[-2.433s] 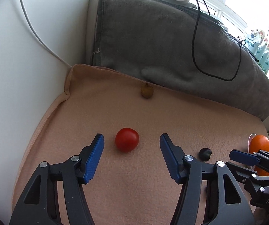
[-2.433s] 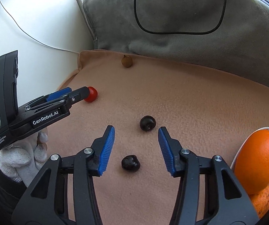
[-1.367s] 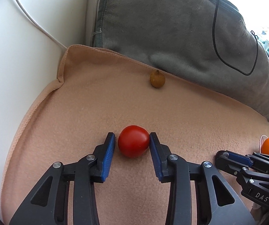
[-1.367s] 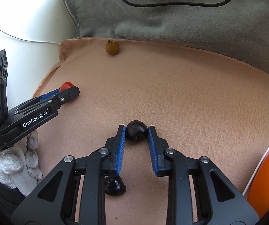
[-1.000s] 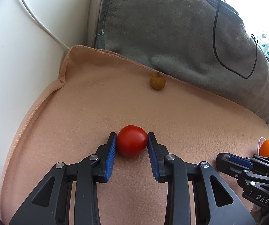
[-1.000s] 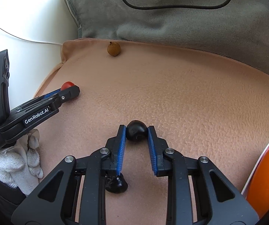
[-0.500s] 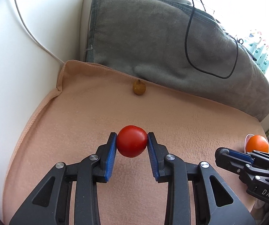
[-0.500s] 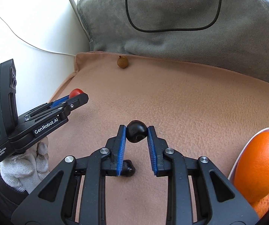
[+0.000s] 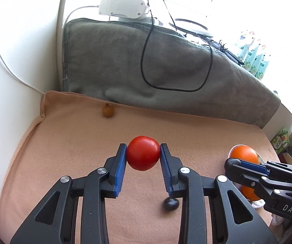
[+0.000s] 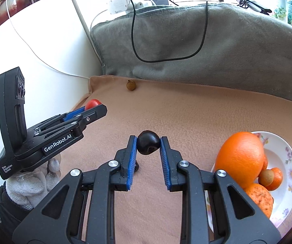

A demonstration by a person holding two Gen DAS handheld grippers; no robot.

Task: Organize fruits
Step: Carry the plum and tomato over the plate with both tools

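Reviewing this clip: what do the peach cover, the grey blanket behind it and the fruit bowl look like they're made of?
Peach cover: soft fleece-like fabric, matte, with a fine pebbled nap and a stitched hem.
Grey blanket: thicker plush fabric, matte; brushed streaks and soft folds show in the pile.
Bowl: probably glazed ceramic or porcelain, white and glossy with a printed flower pattern; melamine can't be ruled out.
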